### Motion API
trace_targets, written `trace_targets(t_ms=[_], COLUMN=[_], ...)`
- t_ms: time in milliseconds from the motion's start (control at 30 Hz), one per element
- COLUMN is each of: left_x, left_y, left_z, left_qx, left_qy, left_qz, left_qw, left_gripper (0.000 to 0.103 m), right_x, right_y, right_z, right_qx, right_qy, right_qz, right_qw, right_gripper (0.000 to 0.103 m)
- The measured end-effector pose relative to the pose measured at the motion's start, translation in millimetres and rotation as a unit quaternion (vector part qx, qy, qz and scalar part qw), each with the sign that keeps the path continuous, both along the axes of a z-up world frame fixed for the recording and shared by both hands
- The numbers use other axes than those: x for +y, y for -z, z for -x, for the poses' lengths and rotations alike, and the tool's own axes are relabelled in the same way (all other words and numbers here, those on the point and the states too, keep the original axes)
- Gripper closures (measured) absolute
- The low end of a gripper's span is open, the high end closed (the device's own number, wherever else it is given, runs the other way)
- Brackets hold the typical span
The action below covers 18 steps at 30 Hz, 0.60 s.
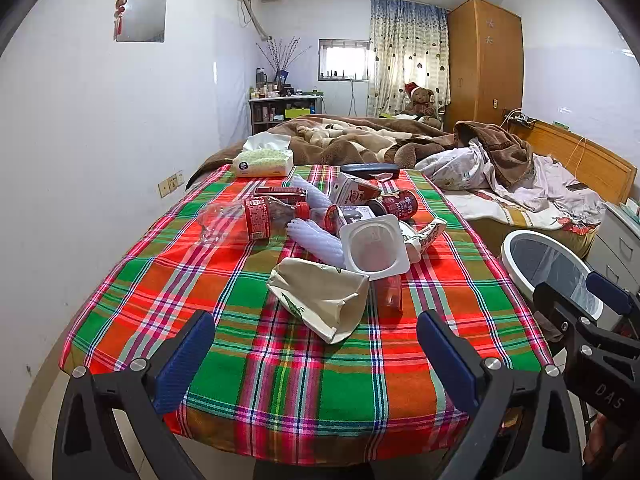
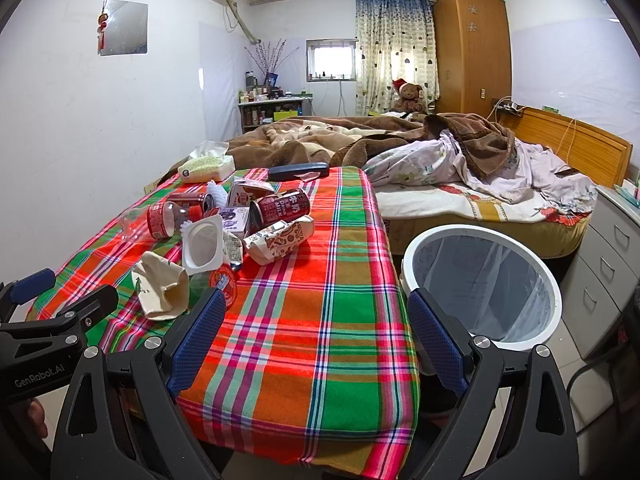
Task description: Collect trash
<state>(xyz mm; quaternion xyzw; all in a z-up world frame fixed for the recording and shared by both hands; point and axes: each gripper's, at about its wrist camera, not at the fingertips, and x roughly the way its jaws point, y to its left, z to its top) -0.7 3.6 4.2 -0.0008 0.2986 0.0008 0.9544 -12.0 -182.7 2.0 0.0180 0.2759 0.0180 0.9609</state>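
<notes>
Nearest piece of trash: a crumpled beige paper bag with green print (image 1: 320, 300), lying on the plaid red-and-green tablecloth (image 1: 280, 368) at the near edge of the litter pile. Likely very light, soft and easily crushed further; no risk of breaking, some risk of slipping out if pinched only by a loose flap. Best taken across the folded body near its open torn mouth, where several layers stack up and give the pads something firm.

Just behind the bag: a white square plastic yoghurt cup (image 1: 374, 246), tipped on its side with the mouth facing the camera. Probably thin-walled, springy, light; the rim looks the sensible hold. Further behind the bag: a clear plastic bottle with a red label (image 1: 244, 222) lying flat, a red milk can (image 2: 280, 208) on its side, small cartons and white ribbed plastic pieces, all heaped touching one another. Can likely smooth, round and prone to rolling.

To the right of the bag, off the table's edge: a round white bin with a clear liner (image 2: 480, 280), standing on the floor, mouth open upward.

Left gripper (image 1: 316, 354) spread wide, nothing between its blue pads, hovering short of the bag. Right gripper (image 2: 316, 334) likewise spread and empty, aimed between bag and bin.
</notes>
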Motion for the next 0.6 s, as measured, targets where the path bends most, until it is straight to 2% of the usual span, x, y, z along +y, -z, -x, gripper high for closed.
trace_targets(t_ms=[600], left_x=[-0.5], left_y=[1.1], left_z=[-0.6], left_qx=[-0.001], left_qy=[0.000], left_qz=[0.000], left_qw=[1.0000], left_gripper=[0.001], right_x=[-0.8], right_y=[-0.8], right_z=[0.0], right_qx=[-0.001], right_qy=[0.002], right_qz=[0.001], right_qw=[1.000], right_gripper=[0.009])
